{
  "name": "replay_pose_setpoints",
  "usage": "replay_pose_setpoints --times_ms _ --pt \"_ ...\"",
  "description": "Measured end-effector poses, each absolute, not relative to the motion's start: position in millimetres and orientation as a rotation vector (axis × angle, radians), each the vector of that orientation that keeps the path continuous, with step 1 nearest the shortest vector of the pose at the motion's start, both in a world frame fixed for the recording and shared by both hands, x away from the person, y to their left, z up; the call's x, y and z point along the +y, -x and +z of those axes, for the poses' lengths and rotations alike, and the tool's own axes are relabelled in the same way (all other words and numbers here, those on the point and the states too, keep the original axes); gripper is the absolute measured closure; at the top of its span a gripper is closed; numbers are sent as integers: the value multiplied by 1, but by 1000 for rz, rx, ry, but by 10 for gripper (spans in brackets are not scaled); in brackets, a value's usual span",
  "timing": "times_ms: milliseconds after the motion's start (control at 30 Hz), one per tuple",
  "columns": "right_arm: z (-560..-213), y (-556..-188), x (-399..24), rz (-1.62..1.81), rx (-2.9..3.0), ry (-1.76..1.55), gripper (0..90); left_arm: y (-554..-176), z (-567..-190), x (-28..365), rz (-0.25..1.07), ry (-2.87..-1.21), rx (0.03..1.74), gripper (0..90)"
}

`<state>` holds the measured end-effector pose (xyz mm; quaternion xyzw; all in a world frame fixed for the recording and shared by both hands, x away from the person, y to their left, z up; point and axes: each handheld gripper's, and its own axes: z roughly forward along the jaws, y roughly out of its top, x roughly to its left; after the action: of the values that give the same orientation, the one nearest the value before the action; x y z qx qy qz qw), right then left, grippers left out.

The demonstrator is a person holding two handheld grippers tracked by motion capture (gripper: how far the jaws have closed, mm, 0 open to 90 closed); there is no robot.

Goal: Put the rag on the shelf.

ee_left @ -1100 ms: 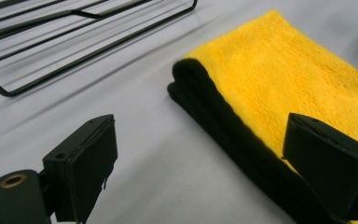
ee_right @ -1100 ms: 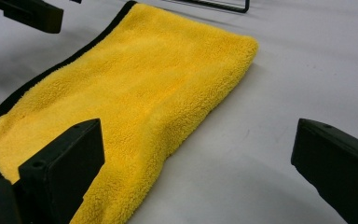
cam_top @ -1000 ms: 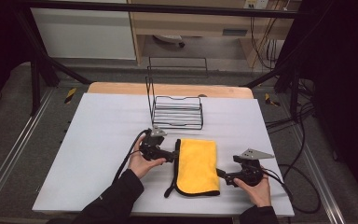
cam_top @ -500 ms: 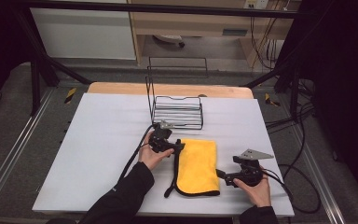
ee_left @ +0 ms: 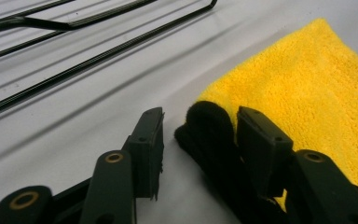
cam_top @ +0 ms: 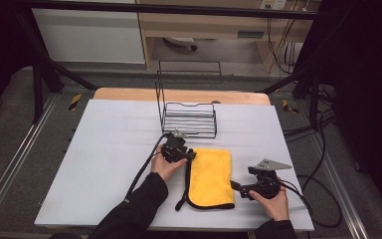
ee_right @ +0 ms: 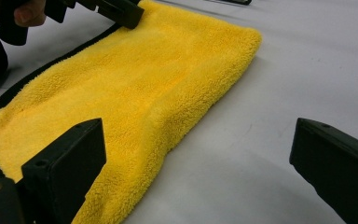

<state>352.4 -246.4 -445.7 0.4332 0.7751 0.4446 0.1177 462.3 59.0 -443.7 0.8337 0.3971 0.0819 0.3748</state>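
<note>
High view: a yellow cloth (cam_top: pixel 210 177) with a black trimmed edge lies flat on the white surface (cam_top: pixel 104 149), just in front of the wire rack (cam_top: pixel 188 119). It is folded into a long rectangle. Its long axis runs from the rack toward the person, with one short end pointing at the rack and the other at the near edge of the surface. The black trim runs down the long side on the left of the cloth and curls round the near short end. The left tool (cam_top: pixel 190 155) sits at the cloth's far left corner, the corner closest to the rack. In the left gripper view its jaws have just been closing and stand partly apart with the black folded edge of that corner (ee_left: pixel 209 126) between them: one jaw lies against the trim, the other stands off it with a gap of bare surface showing, so the corner is not yet pinched. The right tool (cam_top: pixel 235 185) rests low on the surface just off the cloth's right long side, toward the end away from the rack. In the right gripper view its jaws gape wide, with the cloth's long fold (ee_right: pixel 177 135) running between them, and neither jaw touches it.
</note>
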Motion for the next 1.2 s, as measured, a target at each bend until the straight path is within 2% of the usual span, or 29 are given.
replay_pose_setpoints --times_ms 67,100,400,700,967,1200 --pt "-446 -352 -246 1303 2266 -1269 43 -463 -445 59 200 -2137 1018 544" --pt "-446 -353 -247 1300 2270 -1266 44 -463 -445 58 193 -2137 1016 581" --pt "-445 -355 -246 1312 2263 -1274 46 -463 -446 54 198 -2145 1033 609" --pt "-442 -363 -241 1312 2250 -1277 26 -461 -446 50 199 -2160 1012 724" --pt "-438 -376 -234 1316 2219 -1294 24 -459 -446 47 226 -2164 1009 743" --pt "-438 -397 -228 1292 2190 -1327 91 -459 -447 47 231 -2167 1000 741"
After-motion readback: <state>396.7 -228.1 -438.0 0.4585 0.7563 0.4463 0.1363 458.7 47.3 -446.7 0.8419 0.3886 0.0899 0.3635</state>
